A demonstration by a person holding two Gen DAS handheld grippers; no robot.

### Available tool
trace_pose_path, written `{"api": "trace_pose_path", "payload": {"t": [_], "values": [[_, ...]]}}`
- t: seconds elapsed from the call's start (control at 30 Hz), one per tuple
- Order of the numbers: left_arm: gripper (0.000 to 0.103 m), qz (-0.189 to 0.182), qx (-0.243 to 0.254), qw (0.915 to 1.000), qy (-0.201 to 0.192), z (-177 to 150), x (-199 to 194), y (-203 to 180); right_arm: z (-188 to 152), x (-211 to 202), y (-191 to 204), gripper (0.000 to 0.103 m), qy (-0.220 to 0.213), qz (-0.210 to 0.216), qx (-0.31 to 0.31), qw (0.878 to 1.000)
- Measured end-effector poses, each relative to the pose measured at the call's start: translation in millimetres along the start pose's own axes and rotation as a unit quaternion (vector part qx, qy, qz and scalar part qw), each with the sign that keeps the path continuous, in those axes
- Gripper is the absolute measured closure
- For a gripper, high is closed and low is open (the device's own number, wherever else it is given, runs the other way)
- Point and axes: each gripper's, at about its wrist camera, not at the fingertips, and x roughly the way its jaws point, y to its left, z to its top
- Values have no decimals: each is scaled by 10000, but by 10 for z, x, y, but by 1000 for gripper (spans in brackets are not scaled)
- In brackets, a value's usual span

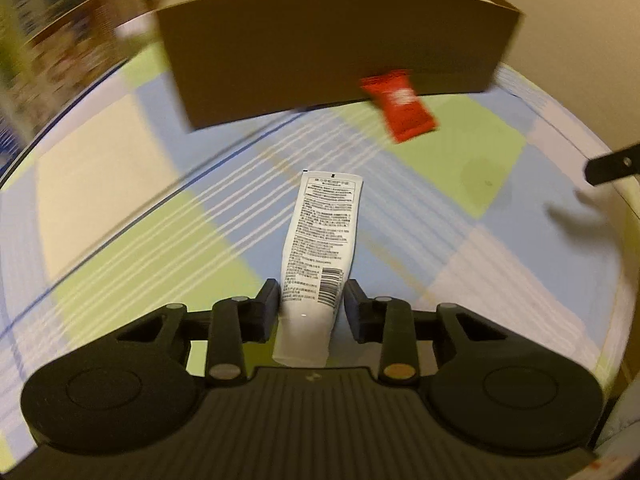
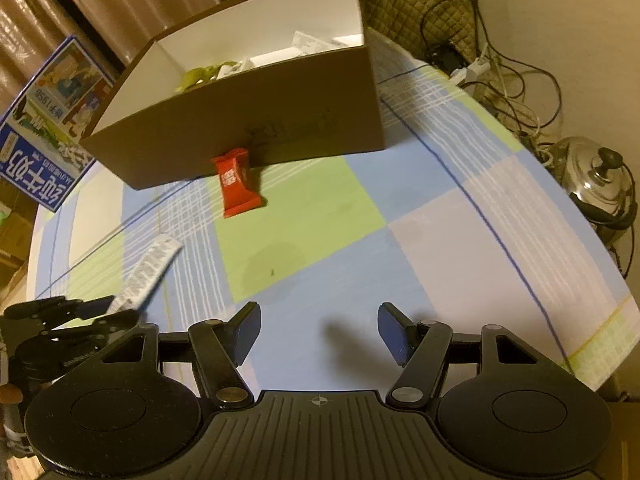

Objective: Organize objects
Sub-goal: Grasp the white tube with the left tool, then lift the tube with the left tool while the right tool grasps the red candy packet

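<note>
My left gripper (image 1: 311, 296) is shut on a white tube (image 1: 320, 240) with black printed text, which points forward above the checked tablecloth (image 1: 160, 240). In the right wrist view that same white tube (image 2: 150, 270) and the left gripper (image 2: 114, 307) show at the lower left. A red snack packet (image 1: 398, 104) lies on the cloth against the front wall of a brown cardboard box (image 1: 328, 52). The red packet (image 2: 236, 184) and the open box (image 2: 248, 128), holding several items, are ahead of my right gripper (image 2: 318, 334), which is open with nothing between its fingers.
A blue printed carton (image 2: 44, 136) stands left of the box. Off the table's right edge sit a steel kettle (image 2: 596, 176) and tangled cables (image 2: 500, 68). The tip of the right gripper (image 1: 610, 166) shows at the right of the left wrist view.
</note>
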Motion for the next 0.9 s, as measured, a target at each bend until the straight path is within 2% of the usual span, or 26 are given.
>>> {"api": "trace_pose_path", "payload": {"t": [0.13,0.27,0.47,0.7,0.9], "values": [[73,422,-514,9978,-10,-72,-51,206,21,73,103,41,7,107,-202,9997],[73,737,-1125,9909,-50,-81,-47,393,77,182,212,41,-99,203,-458,9987],[73,951,-1792,9792,-39,-27,23,490,233,427,422,41,-401,251,-894,9949],[71,1068,-1895,9761,6,90,114,443,423,736,635,41,-535,369,-1223,9904],[70,1011,-1862,9773,-22,108,144,429,532,1021,796,43,-680,147,-1404,9876]]}}
